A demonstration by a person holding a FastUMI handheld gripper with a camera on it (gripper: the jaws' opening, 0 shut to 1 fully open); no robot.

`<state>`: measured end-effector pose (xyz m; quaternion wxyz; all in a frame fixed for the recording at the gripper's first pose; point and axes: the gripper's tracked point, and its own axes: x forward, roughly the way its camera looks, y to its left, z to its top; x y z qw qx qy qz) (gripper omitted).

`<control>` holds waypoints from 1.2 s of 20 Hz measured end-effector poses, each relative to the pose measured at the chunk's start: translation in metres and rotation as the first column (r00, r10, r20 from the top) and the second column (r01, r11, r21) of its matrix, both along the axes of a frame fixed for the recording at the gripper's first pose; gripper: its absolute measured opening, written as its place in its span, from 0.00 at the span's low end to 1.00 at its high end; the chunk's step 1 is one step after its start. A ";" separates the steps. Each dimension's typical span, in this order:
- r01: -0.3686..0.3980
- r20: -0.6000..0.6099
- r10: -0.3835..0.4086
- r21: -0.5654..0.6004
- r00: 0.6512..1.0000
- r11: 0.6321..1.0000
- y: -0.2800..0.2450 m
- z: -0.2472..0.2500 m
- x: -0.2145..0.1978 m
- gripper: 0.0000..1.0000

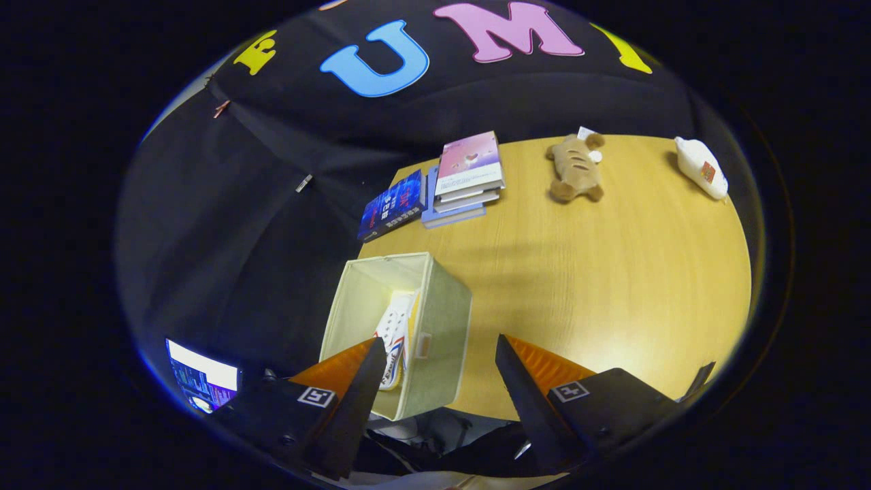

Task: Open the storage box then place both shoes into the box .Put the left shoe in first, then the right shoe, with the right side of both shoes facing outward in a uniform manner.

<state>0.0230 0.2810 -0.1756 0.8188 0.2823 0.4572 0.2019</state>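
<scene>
A pale fabric storage box (pixel 442 320) stands open at the near left corner of the wooden table (pixel 612 272). Inside it lies a white shoe (pixel 395 333) with red and blue stripes, leaning against the box's right wall. My gripper (pixel 439 357) hovers high above the box and the table edge. Its fingers are spread wide apart with nothing between them. The left fingertip (pixel 371 354) overlaps the shoe's near end in the view; the right fingertip (pixel 507 354) lies over the table just right of the box.
A stack of books (pixel 466 177) and a dark blue book (pixel 395 204) lie at the table's far left. A brown plush toy (pixel 575 170) and a white bottle (pixel 701 167) lie along the far edge. A lit screen (pixel 201 381) glows left of the fingers, below table level.
</scene>
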 end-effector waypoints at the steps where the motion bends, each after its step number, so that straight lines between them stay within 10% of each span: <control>1: 0.019 0.031 -0.018 -0.027 0.999 0.999 -0.015 0.000 0.001 0.98; 12: 0.239 0.337 -0.126 -0.318 0.933 0.918 -0.158 0.010 0.000 0.99; 24: 0.399 0.581 -0.150 -0.330 0.800 0.855 -0.238 0.044 -0.006 0.99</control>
